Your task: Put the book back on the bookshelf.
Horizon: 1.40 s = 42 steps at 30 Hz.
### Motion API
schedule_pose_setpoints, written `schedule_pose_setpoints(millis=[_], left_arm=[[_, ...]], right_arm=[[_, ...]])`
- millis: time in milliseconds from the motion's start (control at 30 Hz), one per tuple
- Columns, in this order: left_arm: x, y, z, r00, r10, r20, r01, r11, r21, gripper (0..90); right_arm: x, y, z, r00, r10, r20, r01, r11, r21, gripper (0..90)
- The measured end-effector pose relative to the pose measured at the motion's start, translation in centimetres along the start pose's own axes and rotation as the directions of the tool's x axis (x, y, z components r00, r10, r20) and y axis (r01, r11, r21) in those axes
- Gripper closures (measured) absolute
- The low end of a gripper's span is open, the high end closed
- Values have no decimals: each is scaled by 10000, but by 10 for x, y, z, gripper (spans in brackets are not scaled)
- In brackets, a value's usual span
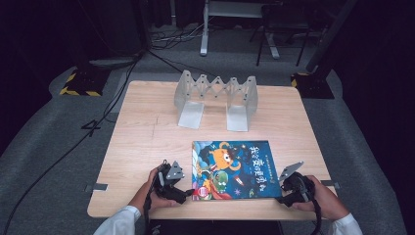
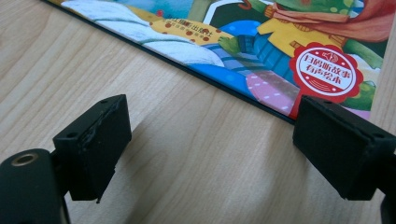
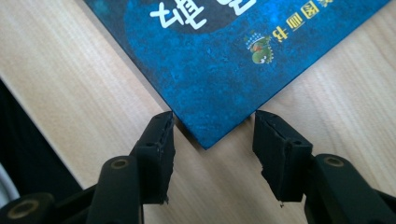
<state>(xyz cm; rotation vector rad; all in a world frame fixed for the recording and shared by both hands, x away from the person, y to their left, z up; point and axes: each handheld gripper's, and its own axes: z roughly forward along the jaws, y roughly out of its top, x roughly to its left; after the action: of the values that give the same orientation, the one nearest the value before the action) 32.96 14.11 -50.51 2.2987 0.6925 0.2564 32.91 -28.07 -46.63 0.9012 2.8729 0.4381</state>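
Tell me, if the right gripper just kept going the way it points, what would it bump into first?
Most likely the picture book: its near corner sits between the open jaws of the right gripper, lying flat on the table.

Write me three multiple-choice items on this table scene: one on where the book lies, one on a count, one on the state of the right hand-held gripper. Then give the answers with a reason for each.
1. Where does the book lie on the table?
A. At the near edge, between the two hand-held grippers
B. Standing in the rack
C. At the far left corner

2. How many flat plates does the grey folding book rack rest on the table?
A. One
B. Two
C. Four

3. How is the right hand-held gripper?
A. Shut on the book
B. Open, with the book's corner pointing between its jaws
C. Lifted far above the table

Answers:
1 A, since the high view shows it flat between the left hand-held gripper and the right one.
2 B, since two plates show.
3 B, since the jaws stand apart either side of the corner.
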Motion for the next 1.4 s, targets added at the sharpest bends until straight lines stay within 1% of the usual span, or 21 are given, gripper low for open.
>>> schedule_pose_setpoints(millis=[33,100,133,167,200,333,467,533,633,700,733,767,833,933,1033,1100,1167,1200,1300,1367,1400], left_arm=[[-1,0,0,10000,4,0,-4,10000,10,120],[-2,0,0,10000,11,-12,-11,10000,8,120],[-2,0,0,10000,21,1,-21,10000,17,120],[-2,0,0,10000,33,-9,-33,10000,16,120],[-3,1,1,10000,36,18,-36,10000,16,119],[-6,3,2,9999,112,96,-112,9999,11,119],[-7,3,3,9999,124,102,-125,9999,16,120],[-7,3,3,9998,133,118,-133,9999,34,119],[-8,3,3,9998,148,161,-148,9999,7,119],[-8,3,3,9996,194,183,-194,9998,-2,119],[-9,3,3,9996,207,186,-207,9998,0,120],[-9,3,3,9996,214,191,-214,9998,0,120],[-10,3,2,9995,254,208,-254,9997,0,131],[-14,3,3,9985,411,354,-410,9992,-38,149],[-20,4,4,9983,415,406,-413,9991,-59,150],[-25,5,5,9973,531,515,-528,9986,-72,154],[-30,6,5,9966,587,578,-582,9983,-98,159],[-30,6,5,9966,587,578,-582,9983,-98,161],[-36,7,6,9951,707,692,-704,9975,-66,161],[-37,7,5,9945,734,751,-743,9972,93,160],[-37,7,5,9945,734,751,-743,9972,93,158]], right_arm=[[-2,-1,0,9999,134,84,-134,9999,-79,500],[-2,-1,0,9998,151,99,-151,9999,-74,502],[-3,1,-1,10000,2,58,-3,9998,183,558],[-3,1,-1,10000,2,58,-3,9998,183,558],[-5,4,-2,9999,-133,-8,133,9979,640,599],[-9,12,-1,10000,-66,23,62,9909,1343,625],[-11,15,-1,9999,-125,-31,129,9878,1550,636],[-12,13,-1,9999,-133,-30,136,9896,1433,646],[-15,6,-3,10000,-32,-31,34,9966,826,688],[-17,-3,-3,10000,13,-3,-13,10000,71,698],[-17,-7,-4,9999,120,-6,-120,9997,-232,700],[-16,-12,-3,10000,51,53,-47,9981,-607,697],[-17,-19,-3,9998,207,30,-203,9933,-1137,702],[-18,-24,-2,9990,420,128,-394,9858,-1631,697],[-21,-27,-1,9978,607,275,-539,9776,-2034,684],[-23,-29,0,9974,626,356,-532,9738,-2210,679],[-27,-32,1,9963,801,320,-694,9649,-2532,666],[-27,-32,1,9963,801,320,-694,9649,-2532,666],[-32,-36,3,9942,1053,231,-939,9506,-2959,660],[-35,-40,5,9942,1068,152,-955,9367,-3368,655],[-35,-40,5,9942,1068,152,-955,9367,-3368,655]])
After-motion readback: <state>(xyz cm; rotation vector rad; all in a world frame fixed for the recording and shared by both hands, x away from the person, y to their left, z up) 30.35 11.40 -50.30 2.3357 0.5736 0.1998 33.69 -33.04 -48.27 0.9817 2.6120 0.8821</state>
